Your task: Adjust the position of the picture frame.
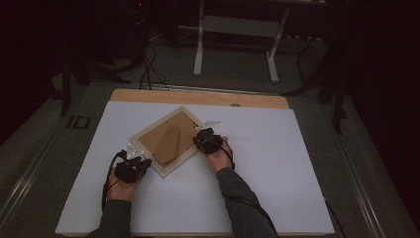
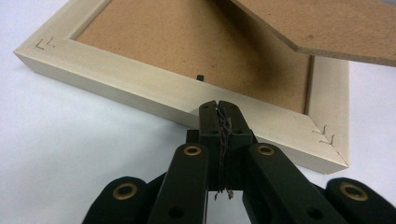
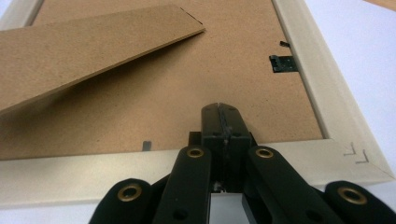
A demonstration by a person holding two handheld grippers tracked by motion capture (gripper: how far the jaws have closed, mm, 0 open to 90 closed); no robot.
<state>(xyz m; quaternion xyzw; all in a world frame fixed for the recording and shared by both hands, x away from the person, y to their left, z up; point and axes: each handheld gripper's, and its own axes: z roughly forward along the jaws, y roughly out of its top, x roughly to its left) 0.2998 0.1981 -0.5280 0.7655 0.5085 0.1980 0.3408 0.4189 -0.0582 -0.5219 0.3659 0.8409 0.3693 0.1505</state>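
A pale wooden picture frame [image 1: 174,166] lies face down and turned at an angle on the white sheet [image 1: 257,163]. Its brown backing board [image 2: 187,42] faces up, and the fold-out stand flap [image 3: 88,46] is lifted off it. My left gripper [image 1: 143,161] is shut, its tips against the near rail of the frame [image 2: 140,88]. My right gripper [image 1: 198,139] is shut too, its tips resting on the backing board [image 3: 187,107] just inside the frame rail [image 3: 70,172]. A small dark hanger clip [image 3: 282,64] sits by the side rail, and a metal tab [image 3: 147,145] by the near rail.
The sheet covers a wooden table [image 1: 198,96] whose far edge shows bare. A small pale piece [image 1: 211,122] lies on the sheet by the frame's right corner. A white table stand [image 1: 237,29] and cables [image 1: 146,69] are on the floor beyond.
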